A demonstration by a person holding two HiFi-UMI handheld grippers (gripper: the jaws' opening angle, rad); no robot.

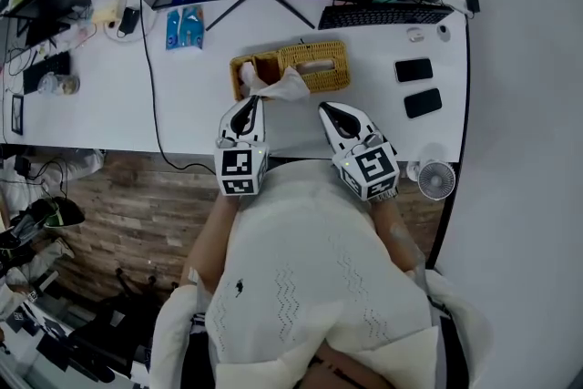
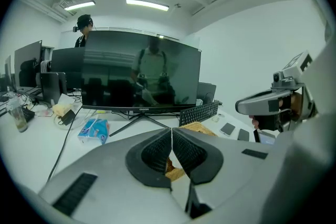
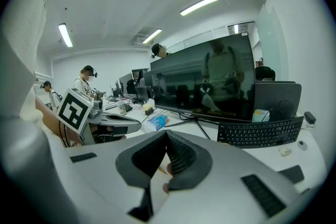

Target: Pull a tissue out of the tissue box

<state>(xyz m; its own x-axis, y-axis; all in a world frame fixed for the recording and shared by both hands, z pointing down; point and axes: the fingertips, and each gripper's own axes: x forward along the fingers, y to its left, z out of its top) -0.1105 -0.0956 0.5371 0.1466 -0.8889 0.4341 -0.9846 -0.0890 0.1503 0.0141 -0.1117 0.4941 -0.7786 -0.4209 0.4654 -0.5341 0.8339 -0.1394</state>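
Just in front of the wicker tissue box (image 1: 314,66) on the white worktop (image 1: 109,118), the left tongs (image 1: 251,101) pinched a white tissue (image 1: 281,88); the right tongs (image 1: 324,109) were closed, empty.

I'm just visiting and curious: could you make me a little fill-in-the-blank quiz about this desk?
1. The crumpled white tissue meets the tip of the ___ gripper.
2. ___ flat black phones lie on the white desk.
3. The soft plastic packet left of the tan woven tissue box is ___.
Missing words: left, two, blue.
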